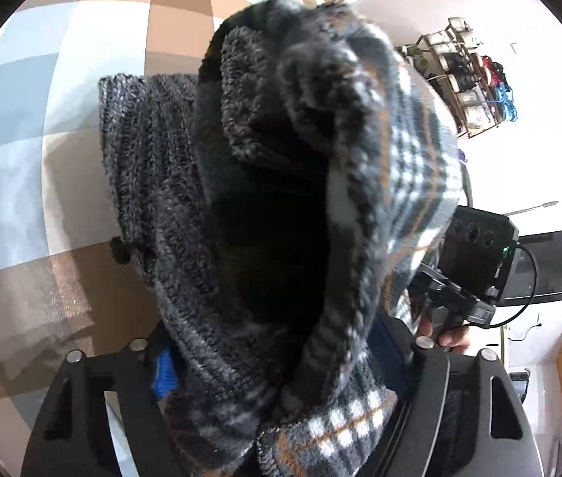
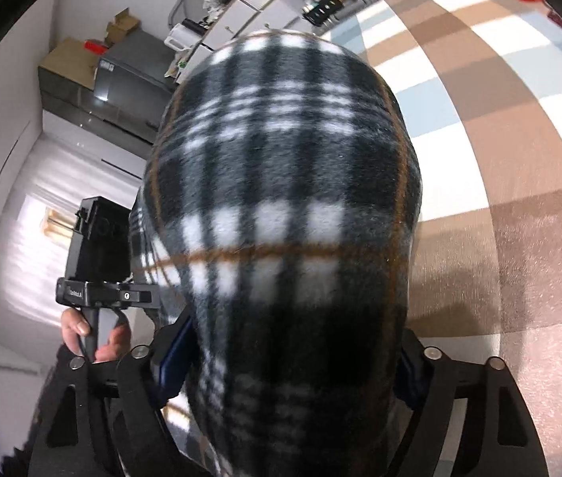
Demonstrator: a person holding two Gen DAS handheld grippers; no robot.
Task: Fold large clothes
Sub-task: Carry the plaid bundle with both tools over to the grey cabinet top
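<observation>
A thick plaid fleece garment (image 1: 281, 218) in grey, black, white and tan, with a grey knit cuff and fuzzy lining, hangs bunched in front of the left wrist camera. My left gripper (image 1: 281, 409) is shut on its lower edge; a blue pad shows at the left finger (image 1: 163, 373). In the right wrist view the same plaid garment (image 2: 284, 206) drapes over and hides the fingertips of my right gripper (image 2: 288, 389), which is shut on it. Each gripper is visible from the other's camera: the right one (image 1: 463, 278) and the left one (image 2: 102, 278), both hand-held.
A checked brown, white and pale-blue surface (image 1: 42, 159) lies below and also shows in the right wrist view (image 2: 499, 159). A shelf with small items (image 1: 467, 79) hangs on the white wall. A grey cabinet and boxes (image 2: 114, 75) stand at the room's far side.
</observation>
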